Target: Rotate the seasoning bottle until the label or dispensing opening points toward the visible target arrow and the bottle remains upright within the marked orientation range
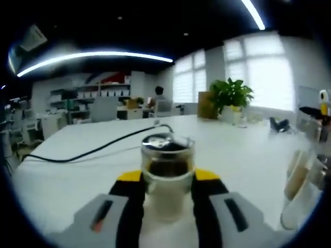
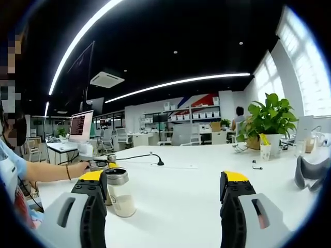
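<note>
While one clear glass seasoning bottle with a metal lid [image 1: 167,168] stands upright on the white table [image 1: 93,175], the left gripper [image 1: 168,188] clasps it. The right gripper [image 2: 165,194] gapes wide, empty, beside one such bottle [image 2: 120,192].

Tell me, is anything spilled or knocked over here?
No, nothing stands out. The bottle stands upright on the table between the left gripper jaws, lid on, nothing spilled near it. The cable just lies loose behind it.
</note>
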